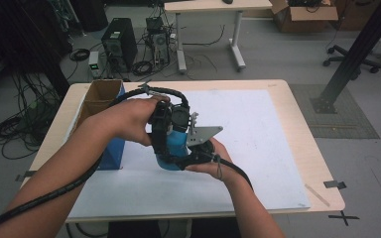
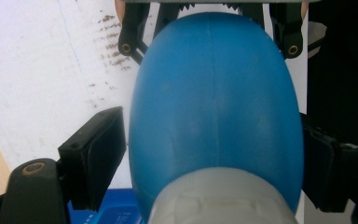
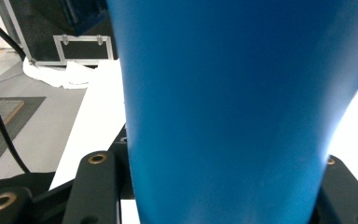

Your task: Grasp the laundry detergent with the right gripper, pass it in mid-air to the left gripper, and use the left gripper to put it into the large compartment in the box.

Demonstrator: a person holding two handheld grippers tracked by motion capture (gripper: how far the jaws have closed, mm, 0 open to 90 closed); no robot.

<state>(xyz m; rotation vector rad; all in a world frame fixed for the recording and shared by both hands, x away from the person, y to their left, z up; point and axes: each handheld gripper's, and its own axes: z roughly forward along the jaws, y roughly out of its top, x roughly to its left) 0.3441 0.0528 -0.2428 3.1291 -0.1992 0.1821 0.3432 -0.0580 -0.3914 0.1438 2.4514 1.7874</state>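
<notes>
A blue bottle (image 1: 177, 141) hangs above the table's (image 1: 258, 129) middle, clamped in the right gripper (image 1: 198, 151). The left gripper (image 1: 164, 130) straddles it near the white cap (image 2: 219, 198), jaws half-wide, one pad (image 2: 93, 154) barely clear. It looks light, smooth, slippery plastic; grip the body.

Blue bottle (image 2: 214, 107) with a white cap (image 2: 221, 198). Black jaws beside it. White mat (image 1: 248, 134) under it, on a light wood table (image 1: 302, 124). Blue and brown box (image 1: 101, 106).

A bottle (image 1: 177, 144) sits between both grippers over the table (image 1: 258, 129), a cardboard box (image 1: 99, 99) to its left.
</notes>
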